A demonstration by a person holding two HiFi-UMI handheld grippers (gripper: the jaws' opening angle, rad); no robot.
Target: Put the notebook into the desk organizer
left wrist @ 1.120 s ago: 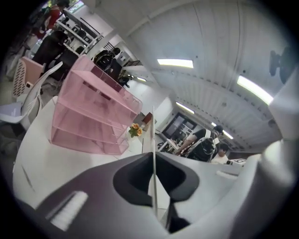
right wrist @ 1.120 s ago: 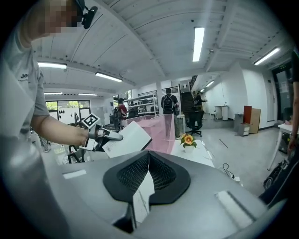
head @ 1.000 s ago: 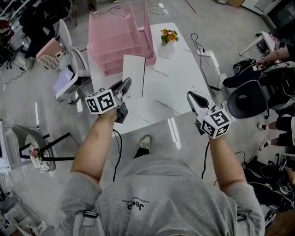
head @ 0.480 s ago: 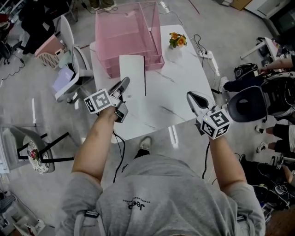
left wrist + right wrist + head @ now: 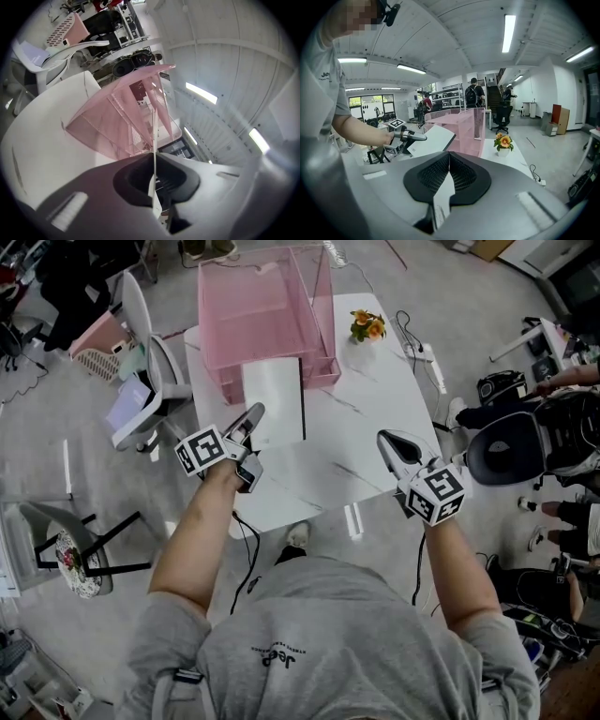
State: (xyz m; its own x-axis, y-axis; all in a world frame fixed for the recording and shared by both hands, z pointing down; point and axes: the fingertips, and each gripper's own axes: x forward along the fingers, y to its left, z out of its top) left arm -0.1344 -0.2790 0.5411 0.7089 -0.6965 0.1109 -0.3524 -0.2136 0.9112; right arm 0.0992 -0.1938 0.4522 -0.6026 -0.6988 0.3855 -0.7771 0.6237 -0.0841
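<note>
Nearest, the right tongs point(image 5: 386, 439) hang clenched and empty over the near right of the white table point(image 5: 370, 418). The left tongs point(image 5: 253, 413) are clamped on the near left corner of the white notebook point(image 5: 275, 399), held off the table. Its long axis runs near to far, and its far end points into the open front of the pink organizer point(image 5: 262, 306). A small flower pot point(image 5: 366, 326) stands to the right of the organizer.

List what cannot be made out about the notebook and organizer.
- Head view: whether the thin white notebook is inside the pink mesh desk organizer; edges overlap from above.
- Left gripper view: notebook's cover; only edge-on in the left tool.
- Right gripper view: organizer's base; the right tool's body covers it.
</note>
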